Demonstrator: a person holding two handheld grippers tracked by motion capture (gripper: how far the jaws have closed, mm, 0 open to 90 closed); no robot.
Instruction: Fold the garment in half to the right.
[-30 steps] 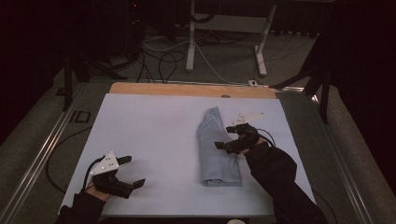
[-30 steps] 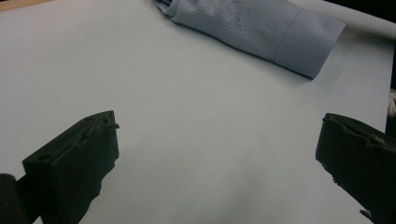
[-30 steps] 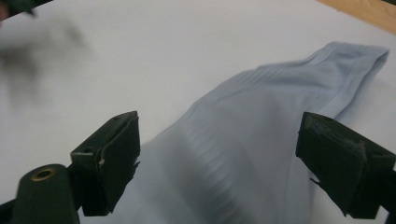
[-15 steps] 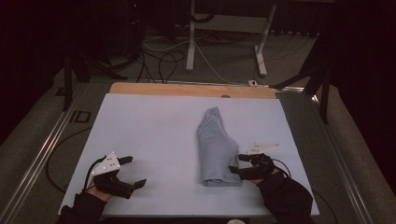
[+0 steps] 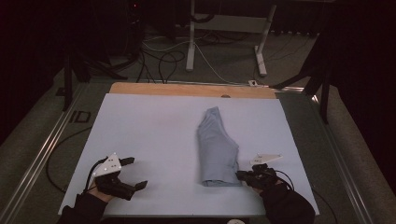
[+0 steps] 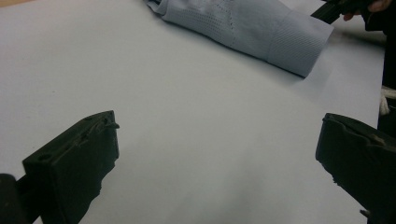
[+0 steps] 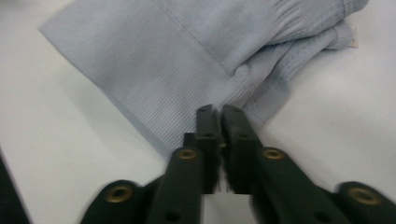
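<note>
From the high view, the folded light-blue garment lies on the white table cover with its near corner at the tips of the right gripper, whose jaws have just been closing, while the left gripper rests well off to the side with jaws spread wide and empty. In the left gripper view, the garment sits far ahead of those open jaws and runs off the top edge, so its far end is cut off. In the right gripper view, the jaws are pressed nearly together at the ribbed hem; whether cloth is actually pinched I cannot tell, and a thin bite could slip out or drag open the fold.

Ribbed matt cloth garment
</note>
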